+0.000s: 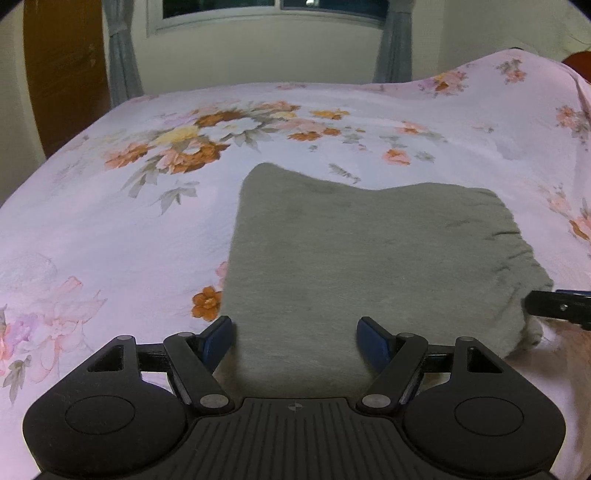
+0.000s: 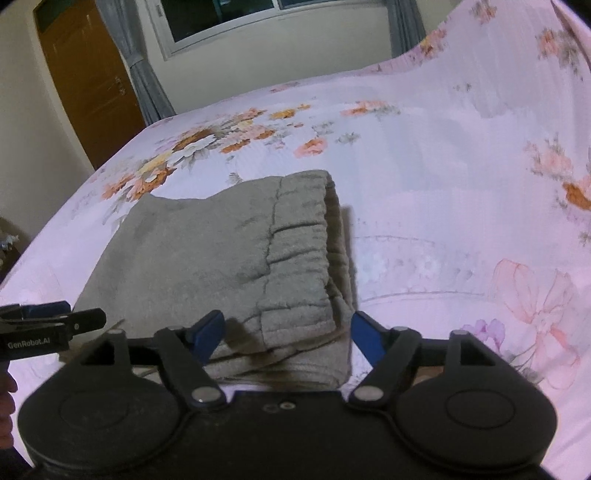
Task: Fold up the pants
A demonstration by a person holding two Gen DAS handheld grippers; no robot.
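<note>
Grey fleece pants (image 1: 362,266) lie folded into a thick stack on the flowered bed sheet (image 1: 110,221). In the right wrist view the pants (image 2: 229,266) show their gathered waistband on the right side, with layers stacked beneath. My left gripper (image 1: 295,338) is open, its blue pads either side of the stack's near left edge, holding nothing. My right gripper (image 2: 286,336) is open over the near waistband corner, jaws apart around the cloth without closing. The right gripper's tip (image 1: 557,306) shows at the right edge of the left wrist view; the left gripper (image 2: 51,325) shows at the left of the right wrist view.
The pink floral bed sheet (image 2: 443,221) spreads all around the pants and rises over a hump (image 1: 517,85) at the back right. A wooden door (image 2: 88,85), grey curtains (image 1: 122,55) and a window (image 2: 258,18) stand behind the bed.
</note>
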